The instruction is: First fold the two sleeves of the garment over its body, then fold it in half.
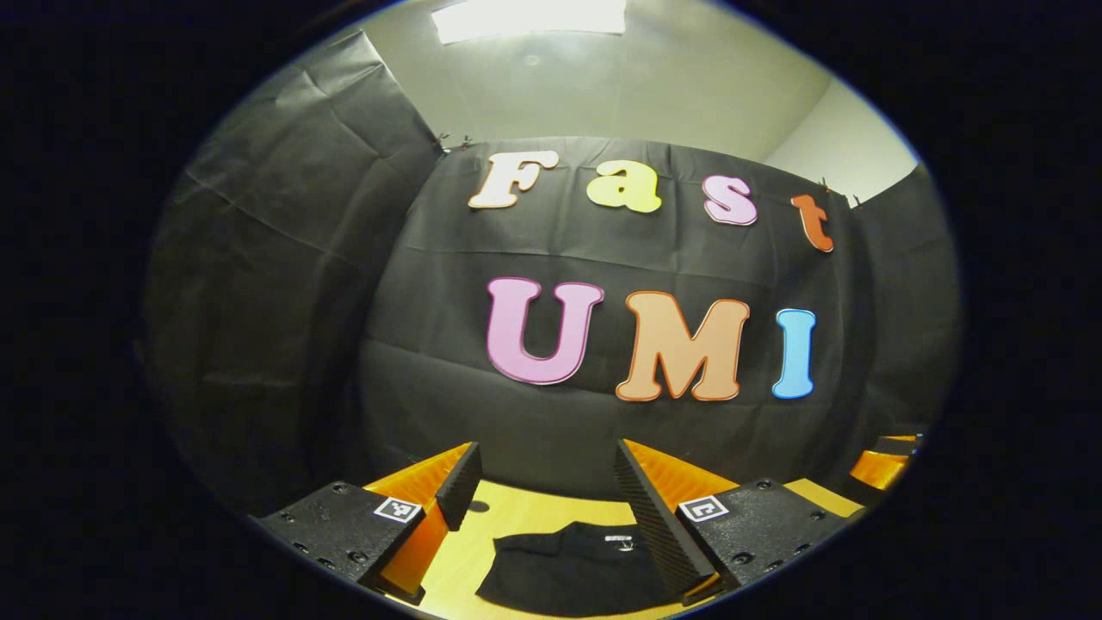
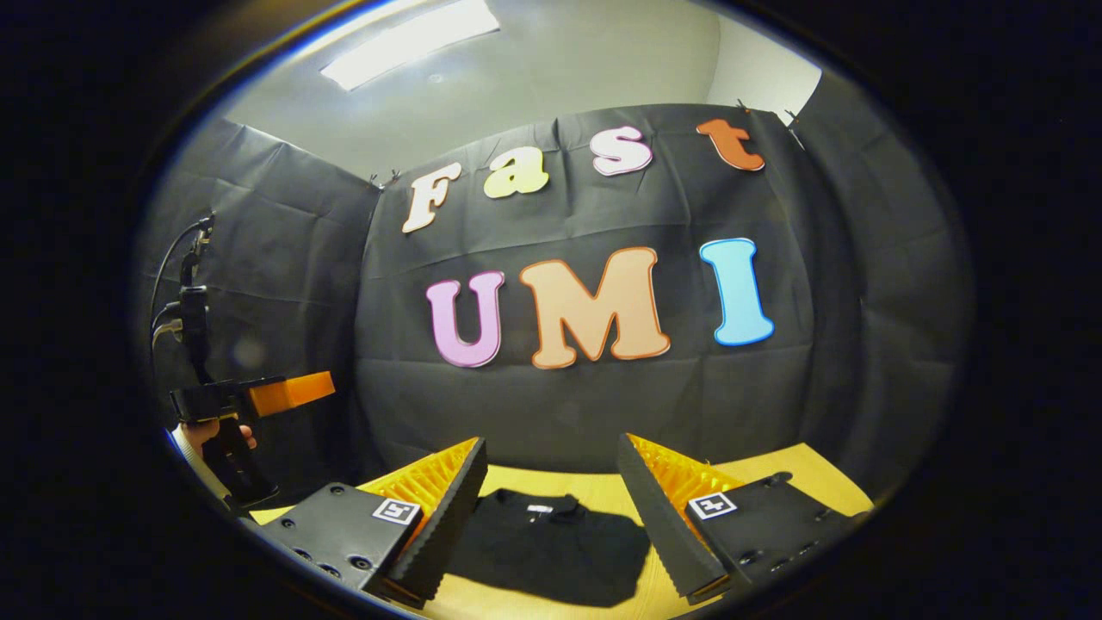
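Both tools held high and empty, garment waiting below.

Your left tool (image 1: 544,482) and right tool (image 2: 551,478) stood with fingers spread, gripping nothing. The black garment (image 2: 551,542) lay flat on the yellow tabletop (image 2: 801,469) at the bottom centre of each view. It looked light, soft and limp; you would likely pinch each sleeve near its cuff edge.

Both views raised, facing booth wall (image 1: 551,430)
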Tool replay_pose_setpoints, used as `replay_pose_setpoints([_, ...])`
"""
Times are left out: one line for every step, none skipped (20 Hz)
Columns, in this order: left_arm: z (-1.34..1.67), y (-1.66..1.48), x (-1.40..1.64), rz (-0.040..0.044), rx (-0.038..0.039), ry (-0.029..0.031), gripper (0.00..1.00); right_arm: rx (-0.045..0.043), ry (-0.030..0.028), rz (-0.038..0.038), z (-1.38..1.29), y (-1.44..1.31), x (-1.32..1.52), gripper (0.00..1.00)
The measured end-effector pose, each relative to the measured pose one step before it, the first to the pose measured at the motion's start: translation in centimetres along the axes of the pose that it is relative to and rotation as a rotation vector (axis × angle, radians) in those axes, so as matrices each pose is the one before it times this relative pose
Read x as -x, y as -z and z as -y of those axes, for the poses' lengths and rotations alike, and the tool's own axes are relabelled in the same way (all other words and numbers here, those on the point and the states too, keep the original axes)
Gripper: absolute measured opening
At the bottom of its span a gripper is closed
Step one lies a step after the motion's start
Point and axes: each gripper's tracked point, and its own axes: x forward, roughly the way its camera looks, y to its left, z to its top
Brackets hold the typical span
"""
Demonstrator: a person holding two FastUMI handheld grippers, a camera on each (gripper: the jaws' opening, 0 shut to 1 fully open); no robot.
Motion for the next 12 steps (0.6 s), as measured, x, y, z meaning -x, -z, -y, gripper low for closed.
replay_pose_setpoints([-0.088,0.417,1.226,-0.03637,-0.00522,-0.01772,0.92,-0.00143,-0.01261,-0.03703,-0.413,1.505,1.184,0.96])
replay_pose_setpoints([-0.294,1.369,0.946,-0.04805,-0.00938,-0.01725,0.92,0.00481,-0.01693,-0.03358,-0.239,1.3,0.726,0.97])
replay_pose_setpoints([-0.285,1.298,0.703,-0.04804,-0.00848,-0.01754,0.92,0.01173,-0.00514,-0.02473,0.174,0.995,0.804,0.95])
replay_pose_setpoints([-0.141,1.445,0.48,-0.03541,0.00328,-0.01785,0.93,0.01357,0.0041,-0.01646,0.719,0.552,0.621,0.95])
replay_pose_setpoints([-0.192,0.88,0.283,-0.01616,0.01938,-0.01015,0.92,0.01006,0.01091,-0.00243,0.746,0.307,0.642,0.97])
replay_pose_setpoints([0.241,0.064,0.196,0.00315,0.03176,-0.00693,0.92,0.00122,0.01556,0.00594,0.908,-0.074,0.316,0.97])
replay_pose_setpoints([0.66,-0.347,0.06,0.00464,0.03292,0.00059,0.93,-0.01075,0.01924,0.00308,0.864,-0.084,0.441,0.97])
replay_pose_setpoints([0.728,-0.299,-0.094,-0.00387,0.02442,0.01054,0.92,-0.01817,0.01557,-0.0037,0.591,0.072,0.426,0.94])
replay_pose_setpoints([0.755,-0.031,-0.145,0.00169,0.01227,0.02284,0.92,-0.01433,0.00962,0.00336,0.351,-0.049,0.693,0.97])
replay_pose_setpoints([0.667,-0.208,-0.147,0.00763,-0.00272,0.019,0.92,-0.00457,0.01672,0.01411,0.429,-0.067,0.407,0.98])
replay_pose_setpoints([0.207,-0.139,-0.189,0.008,-0.01288,0.01604,0.92,-0.00086,0.02567,0.009,0.655,-0.052,0.45,0.97])
replay_pose_setpoints([0.287,-0.04,-0.285,-0.0017,-0.01503,0.02141,0.92,-0.00569,0.02686,-0.00297,0.38,0.285,0.346,0.97])
